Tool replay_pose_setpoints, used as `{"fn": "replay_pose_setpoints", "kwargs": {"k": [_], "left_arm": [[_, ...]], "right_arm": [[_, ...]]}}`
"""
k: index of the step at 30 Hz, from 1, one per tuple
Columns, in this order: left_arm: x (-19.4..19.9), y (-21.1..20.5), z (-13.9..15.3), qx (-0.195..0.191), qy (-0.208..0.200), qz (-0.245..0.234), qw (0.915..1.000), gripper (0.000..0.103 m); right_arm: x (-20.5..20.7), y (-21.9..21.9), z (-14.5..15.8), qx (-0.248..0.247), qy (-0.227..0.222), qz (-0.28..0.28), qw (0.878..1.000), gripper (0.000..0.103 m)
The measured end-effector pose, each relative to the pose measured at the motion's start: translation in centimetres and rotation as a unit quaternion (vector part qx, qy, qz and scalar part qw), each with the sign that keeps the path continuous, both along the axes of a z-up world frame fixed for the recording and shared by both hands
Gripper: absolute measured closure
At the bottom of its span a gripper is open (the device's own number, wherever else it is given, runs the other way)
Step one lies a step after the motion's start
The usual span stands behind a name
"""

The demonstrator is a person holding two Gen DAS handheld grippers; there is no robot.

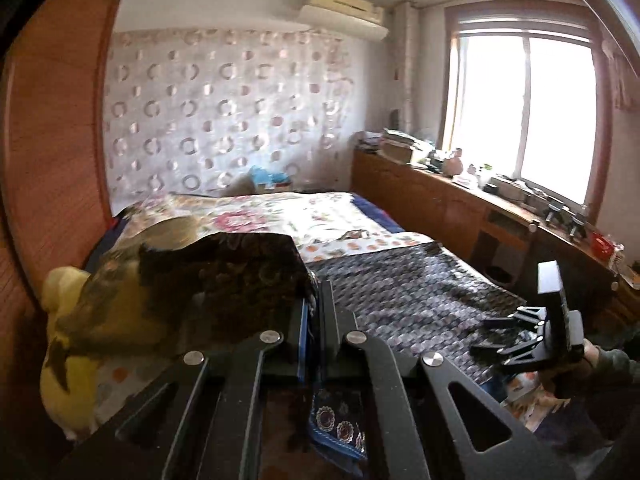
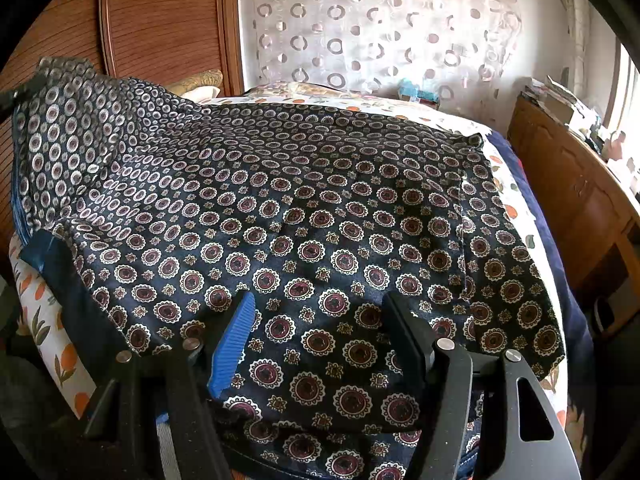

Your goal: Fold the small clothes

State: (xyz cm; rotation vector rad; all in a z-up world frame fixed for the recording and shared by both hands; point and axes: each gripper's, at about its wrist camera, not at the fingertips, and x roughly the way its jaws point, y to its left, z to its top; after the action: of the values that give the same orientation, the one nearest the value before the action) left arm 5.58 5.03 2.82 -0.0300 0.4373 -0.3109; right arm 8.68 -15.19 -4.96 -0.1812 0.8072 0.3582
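On the bed [image 2: 516, 216], 1 dark garment [image 2: 304, 216] with a medallion print lies spread across the floral sheet [image 1: 280, 216]. Most of it rests flat, from the near edge to the far right corner.

Left gripper [image 1: 314, 300]: clenched on the garment. In the left wrist view a strip of blue-edged fabric is pinched between the 2 closed fingers, and a raised flap of cloth stands up just left of them. In the right wrist view the far left corner of the garment is lifted clear of the bed, toward the wooden headboard [image 2: 160, 20], and the paler reverse side of the print faces the camera there.

Right gripper [image 2: 320, 332]: released. Its 2 fingers stand apart over the near edge of the garment, 1 blue pad [image 2: 234, 344] on the left and 1 black finger on the right. No fabric is pinched between them; whether the tips touch the cloth cannot be told.

Progress, as judged from these views:
1. Garment laid out on the bed: done.
2. First fold: in hand. 1 corner is raised but not yet laid over the body of the garment.
3. Remaining folds and flattening: not begun. No crease or doubled layer shows in the flat part.

A yellow soft toy [image 1: 68, 344] lies at the left edge of the bed, near the lifted flap.
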Motion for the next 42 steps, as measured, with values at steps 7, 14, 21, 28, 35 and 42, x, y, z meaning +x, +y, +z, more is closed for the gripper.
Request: {"fn": "replay_pose_setpoints", "kwargs": {"k": [7,14,21,28,35,42], "left_arm": [[1.5,-2.3,3.0,0.011,-0.023,-0.035,0.9991,0.098],[2.8,-5.0,5.0,0.012,-0.033,-0.065,0.9973,0.098],[4.4,-7.9,2.4,0.002,0.001,-0.092,0.9958,0.098],[4.4,-10.0,-1.1,0.021,0.053,-0.104,0.993,0.095],[3.2,-9.0,-2.7,0.016,0.064,-0.096,0.9933,0.053],[1.9,-7.1,-3.0,0.022,0.058,-0.068,0.9957,0.028]], "right_arm": [[0.0,0.0,0.0,0.001,0.0,0.0,1.0,0.035],[0.0,0.0,0.1,0.001,0.0,0.0,1.0,0.035],[-0.2,0.1,0.1,0.002,0.0,0.0,1.0,0.035],[-0.2,-0.1,0.1,0.015,0.001,-0.009,1.0,0.035],[-0.1,-0.3,0.1,0.037,0.0,-0.02,0.999,0.035],[-0.2,-0.2,0.1,0.04,-0.001,-0.024,0.999,0.035]]}}
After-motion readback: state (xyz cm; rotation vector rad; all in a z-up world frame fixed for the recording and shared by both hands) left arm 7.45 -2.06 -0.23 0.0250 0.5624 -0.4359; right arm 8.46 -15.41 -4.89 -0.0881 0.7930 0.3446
